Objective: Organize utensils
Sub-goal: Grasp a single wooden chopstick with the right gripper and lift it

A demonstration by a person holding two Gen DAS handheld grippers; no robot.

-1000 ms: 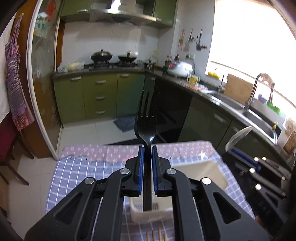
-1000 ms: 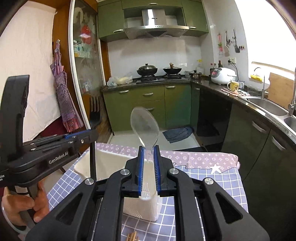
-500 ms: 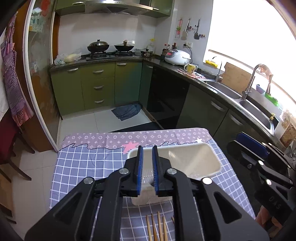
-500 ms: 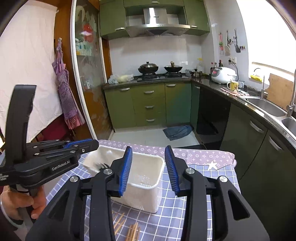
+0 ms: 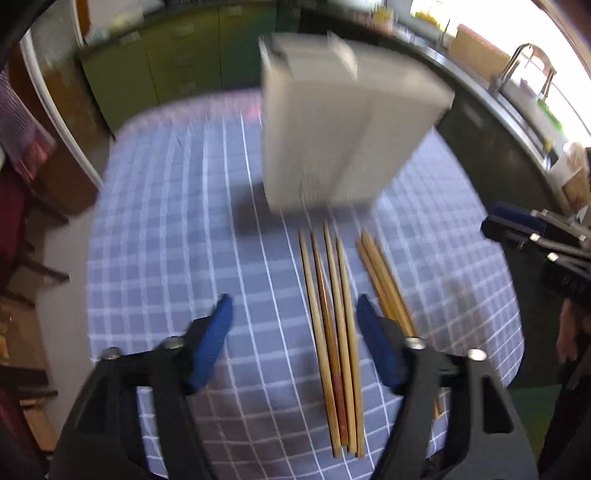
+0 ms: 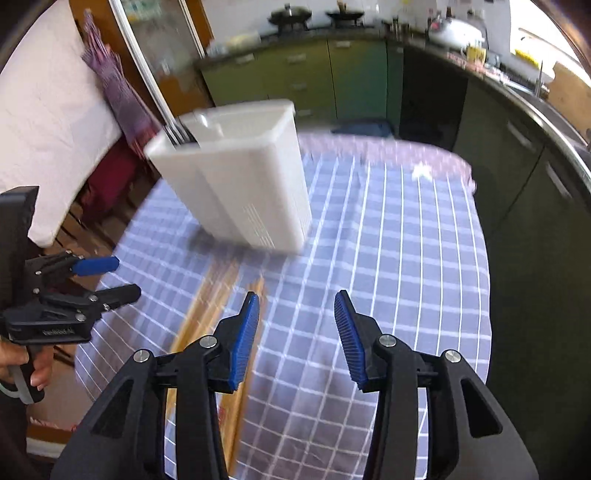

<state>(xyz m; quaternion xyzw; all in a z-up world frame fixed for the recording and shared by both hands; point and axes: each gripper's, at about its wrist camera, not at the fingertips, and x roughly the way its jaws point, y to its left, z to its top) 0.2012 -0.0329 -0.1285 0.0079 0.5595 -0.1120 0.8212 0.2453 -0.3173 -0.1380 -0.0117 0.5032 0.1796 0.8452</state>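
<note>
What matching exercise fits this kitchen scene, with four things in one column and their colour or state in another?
Things:
1. chopsticks
2. holder
3. tablecloth
4. left tongs

States:
a. white, standing upright
b. blue checked
c. open, holding nothing
d. wooden, lying flat on the cloth

Pairs: 1-d, 2-a, 3-b, 4-c

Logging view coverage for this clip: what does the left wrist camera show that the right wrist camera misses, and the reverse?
Only the left wrist view shows the chopsticks sharply, as separate sticks on the checked cloth, with the open left gripper above them. Only the right wrist view looks into the holder's top, where dark utensil handles stand, plus the stove pans. Both show the white holder, the cloth, and both grippers; the right gripper is open too.
</note>
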